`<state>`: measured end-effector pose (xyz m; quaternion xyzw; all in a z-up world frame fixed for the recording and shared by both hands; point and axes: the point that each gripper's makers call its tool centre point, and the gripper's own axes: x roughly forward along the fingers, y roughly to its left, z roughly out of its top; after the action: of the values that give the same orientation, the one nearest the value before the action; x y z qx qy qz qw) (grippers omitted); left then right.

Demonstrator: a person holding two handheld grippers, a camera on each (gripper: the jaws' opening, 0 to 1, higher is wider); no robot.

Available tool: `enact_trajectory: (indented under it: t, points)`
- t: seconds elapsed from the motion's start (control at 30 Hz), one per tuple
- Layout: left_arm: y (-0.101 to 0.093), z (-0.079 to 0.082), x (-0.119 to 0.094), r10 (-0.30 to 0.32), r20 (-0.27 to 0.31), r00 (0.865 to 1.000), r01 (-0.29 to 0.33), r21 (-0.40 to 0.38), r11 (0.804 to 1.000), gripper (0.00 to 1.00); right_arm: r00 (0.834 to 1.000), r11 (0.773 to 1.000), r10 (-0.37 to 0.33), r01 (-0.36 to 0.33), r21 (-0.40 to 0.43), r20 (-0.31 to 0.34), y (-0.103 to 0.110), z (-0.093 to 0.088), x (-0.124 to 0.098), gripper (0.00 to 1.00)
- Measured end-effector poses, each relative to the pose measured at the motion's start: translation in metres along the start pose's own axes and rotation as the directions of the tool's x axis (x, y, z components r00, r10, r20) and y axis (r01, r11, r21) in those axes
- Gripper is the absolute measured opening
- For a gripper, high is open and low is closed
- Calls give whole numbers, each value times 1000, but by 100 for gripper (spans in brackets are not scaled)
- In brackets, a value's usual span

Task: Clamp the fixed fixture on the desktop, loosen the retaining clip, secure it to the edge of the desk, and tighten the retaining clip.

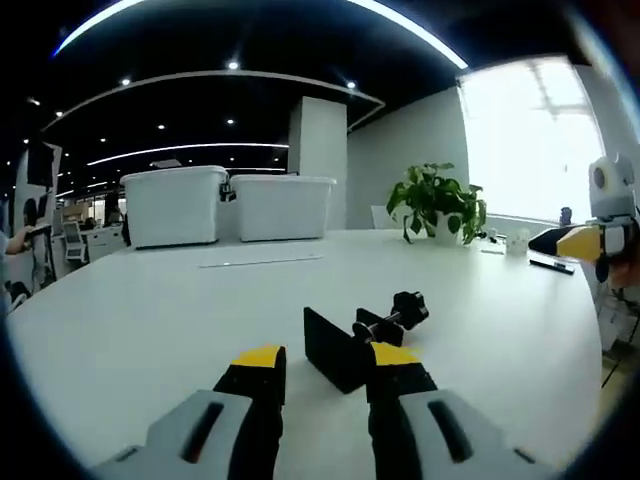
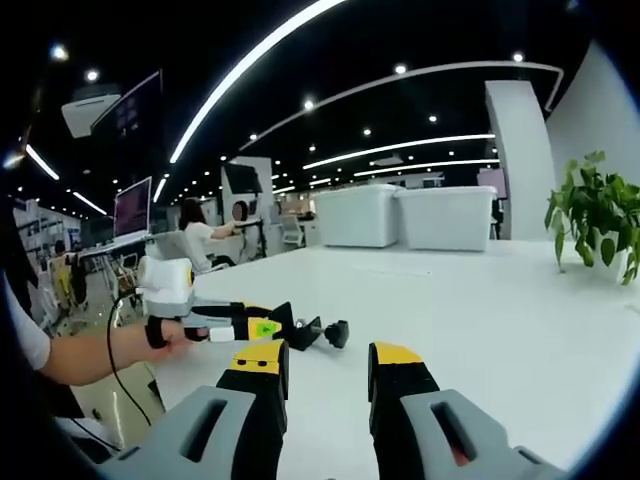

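Left gripper (image 1: 322, 368) jaws apart, black metal clamp fixture with knobbed screw (image 1: 362, 338) lying on white desk (image 1: 150, 310) between tips. Right gripper (image 2: 325, 368) jaws apart, holding nothing.

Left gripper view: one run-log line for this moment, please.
left gripper: open, at black clamp fixture | right gripper: open, empty | fixture lying on white desk, not gripped

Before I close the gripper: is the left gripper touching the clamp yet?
Cannot tell. In the left gripper view the clamp sits just ahead of the open left gripper, overlapping its right jaw tip, but no contact or gap shows plainly.
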<state>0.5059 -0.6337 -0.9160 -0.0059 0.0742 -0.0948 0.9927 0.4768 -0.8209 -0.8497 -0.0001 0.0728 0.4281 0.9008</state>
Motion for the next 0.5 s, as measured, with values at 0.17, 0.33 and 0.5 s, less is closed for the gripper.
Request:
enact_trajectory:
  t: [0.17,0.33,0.5]
  points:
    - [3,-2,4,-2,-16,1000,2,-7,1000,33,1000,1000,-7,7,-19,8,-2,2,0,31]
    - [8,-5,9,14,-31,999,-13,7,1000,33,1000,1000,-7,7,-19,8,-2,1,1,32]
    - [8,-9,13,18,-48,999,-17,17,1000,34,1000,1000,-7,7,-22,7,-2,0,0,31]
